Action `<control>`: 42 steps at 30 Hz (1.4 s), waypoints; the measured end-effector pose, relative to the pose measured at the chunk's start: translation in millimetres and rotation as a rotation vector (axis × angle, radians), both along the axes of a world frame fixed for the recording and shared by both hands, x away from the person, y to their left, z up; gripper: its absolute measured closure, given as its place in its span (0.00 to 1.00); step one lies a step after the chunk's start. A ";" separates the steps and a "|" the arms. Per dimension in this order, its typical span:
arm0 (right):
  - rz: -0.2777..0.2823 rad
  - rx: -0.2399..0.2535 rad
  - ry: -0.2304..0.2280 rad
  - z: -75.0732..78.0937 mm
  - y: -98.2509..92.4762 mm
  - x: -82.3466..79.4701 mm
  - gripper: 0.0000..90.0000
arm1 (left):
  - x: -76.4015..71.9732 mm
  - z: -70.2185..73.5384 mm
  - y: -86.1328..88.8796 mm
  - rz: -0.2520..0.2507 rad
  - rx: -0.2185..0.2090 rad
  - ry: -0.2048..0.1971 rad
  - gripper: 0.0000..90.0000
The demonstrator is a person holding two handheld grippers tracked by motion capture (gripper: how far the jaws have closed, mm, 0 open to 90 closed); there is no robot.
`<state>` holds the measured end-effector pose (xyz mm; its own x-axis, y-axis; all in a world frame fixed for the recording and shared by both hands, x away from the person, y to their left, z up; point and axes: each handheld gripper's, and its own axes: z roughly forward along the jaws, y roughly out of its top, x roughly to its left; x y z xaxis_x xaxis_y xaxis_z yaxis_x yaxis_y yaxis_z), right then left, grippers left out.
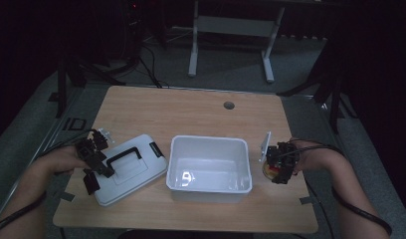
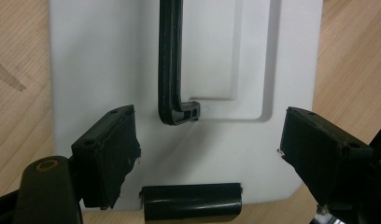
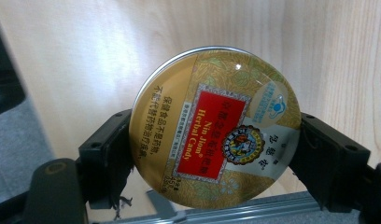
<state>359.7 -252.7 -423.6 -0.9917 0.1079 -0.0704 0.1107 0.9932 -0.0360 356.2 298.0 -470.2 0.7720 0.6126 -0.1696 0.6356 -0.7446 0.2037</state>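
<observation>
A white lid (image 1: 136, 172) with a black handle (image 1: 124, 157) lies flat on the wooden table (image 1: 191, 109), left of an open white bin (image 1: 209, 144). My left gripper (image 1: 102, 168) hovers over the lid's near-left end. In the left gripper view its jaws (image 2: 209, 114) stand apart above the lid (image 2: 100, 60), on either side of the handle's end (image 2: 177, 114) and a black latch (image 2: 191, 203), touching nothing. My right gripper (image 1: 278, 169) is lifted just right of the bin and shut on a round gold candy tin (image 3: 216, 126) with a red label, gripped by its rim.
The bin holds nothing and stands at the table's middle front. A cable hole (image 1: 229, 105) sits in the far part of the tabletop. Beyond the table stands a white metal frame (image 1: 231, 25) on a dark floor. Cables trail from both grippers.
</observation>
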 end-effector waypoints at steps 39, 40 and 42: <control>0.173 0.017 -0.060 58.0 90.6 -20.6 0.23 | -1.2 1.6 -0.8 -0.010 0.008 -0.001 0.21; 0.178 0.017 -0.060 58.0 93.0 -20.4 0.23 | -1.5 1.6 -0.5 -0.011 0.010 0.000 0.21; 0.182 0.021 -0.069 57.4 97.6 -19.2 0.23 | -1.9 1.5 0.3 -0.008 0.007 0.000 0.21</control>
<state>340.4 -155.1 -366.1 -0.9879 -0.0709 -0.1383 -0.0696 0.9975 -0.0139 354.4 298.3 -468.7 0.7771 0.6073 -0.1651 0.6293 -0.7513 0.1987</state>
